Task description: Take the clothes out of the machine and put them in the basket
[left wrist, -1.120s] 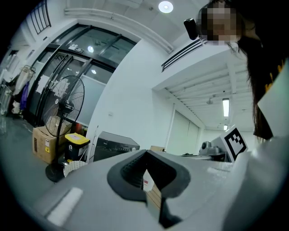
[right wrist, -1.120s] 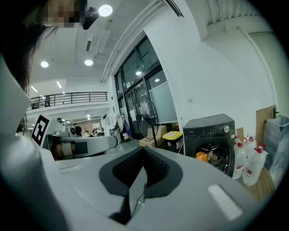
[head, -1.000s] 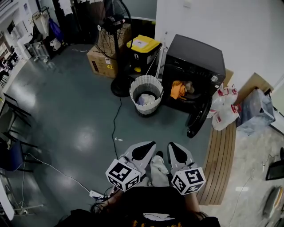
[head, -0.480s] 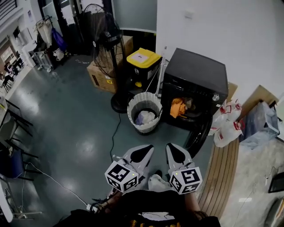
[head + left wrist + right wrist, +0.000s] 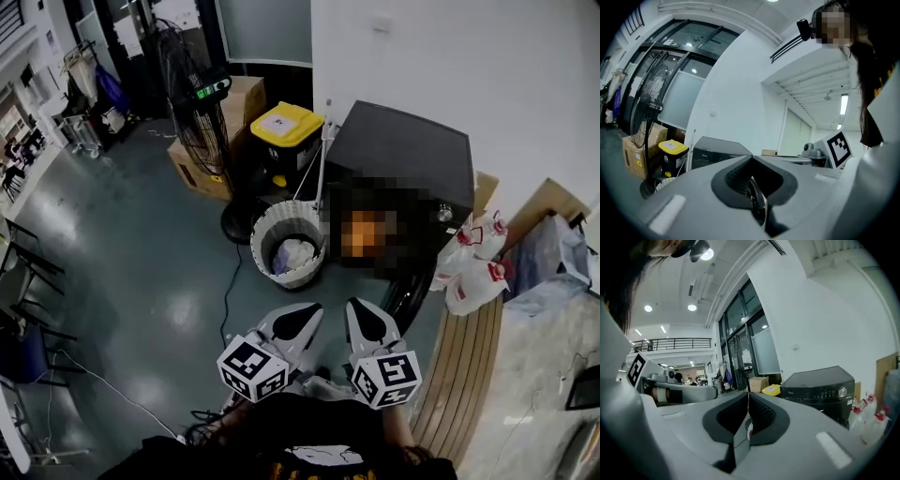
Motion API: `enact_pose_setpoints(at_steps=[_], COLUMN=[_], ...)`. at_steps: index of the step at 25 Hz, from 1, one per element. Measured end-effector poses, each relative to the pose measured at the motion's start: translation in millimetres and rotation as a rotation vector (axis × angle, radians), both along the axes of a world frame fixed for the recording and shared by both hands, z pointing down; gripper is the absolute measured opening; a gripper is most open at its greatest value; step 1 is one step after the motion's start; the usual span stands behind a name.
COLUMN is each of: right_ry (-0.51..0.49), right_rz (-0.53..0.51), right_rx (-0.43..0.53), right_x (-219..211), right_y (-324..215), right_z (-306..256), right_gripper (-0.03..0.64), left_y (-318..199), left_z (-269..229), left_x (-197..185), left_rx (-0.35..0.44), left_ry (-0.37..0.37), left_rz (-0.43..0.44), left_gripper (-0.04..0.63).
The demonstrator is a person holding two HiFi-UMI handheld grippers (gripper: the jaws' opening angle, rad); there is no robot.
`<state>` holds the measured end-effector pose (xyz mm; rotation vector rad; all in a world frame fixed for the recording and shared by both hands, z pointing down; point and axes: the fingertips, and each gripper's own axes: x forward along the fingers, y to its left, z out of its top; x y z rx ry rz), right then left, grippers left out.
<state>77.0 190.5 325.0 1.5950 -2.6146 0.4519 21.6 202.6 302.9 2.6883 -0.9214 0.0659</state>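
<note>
**Open floor to the left, clutter round the machine**

From the left gripper (image 5: 315, 309) and right gripper (image 5: 353, 305), side by side low in the head view, bare floor (image 5: 141, 272) lies open from 9 to 11 o'clock, crossed only by a thin cable (image 5: 225, 295). At 12 o'clock the basket (image 5: 281, 275) stands mouth upward, just left of the machine (image 5: 403, 150) at 1 o'clock. The machine's door (image 5: 412, 292) hangs open toward the grippers, narrowing the way in between basket and machine front. Behind the basket, a standing fan (image 5: 197, 103), a yellow-lidded bin (image 5: 286, 127) and a cardboard box (image 5: 192, 169) block the far side. At 2 to 3 o'clock, plastic bags (image 5: 473, 277) and wooden boards (image 5: 464, 366) close off the right.
</note>
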Motion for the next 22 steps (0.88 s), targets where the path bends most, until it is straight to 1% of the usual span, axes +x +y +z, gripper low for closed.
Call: enact_pose_setpoints(at_steps=[6,10,13,16,19,22], right_ry=[-0.043,-0.036,-0.04,-0.044,-0.052,-0.062], right_rz=[0.013,0.028,0.053,0.084,0.12,0.164], right_rx=[-0.049,-0.076,-0.088,-0.097,-0.108,-0.127], right_x=[11,15,19,20,17,12], right_y=[-9,-15,-27,-45,-67,-92], right_z=[16,27,32,37,43,51], right_gripper=[0.018,0.018,0.018,0.018,0.02,0.021], left_y=[-17,-25,-37,-56,-82,-110], left_z=[9,20,27,33,38,44], left_x=[8,11,12,13,10,4], left_rx=[-0.028,-0.055,-0.066,-0.06,-0.052,-0.064], left_ry=[-0.026,-0.045,-0.06,-0.084,-0.11,-0.116], left_rz=[-0.001,0.015,0.042,0.073,0.111,0.148], left_gripper=[0.0,0.0,0.0,0.0,0.0,0.0])
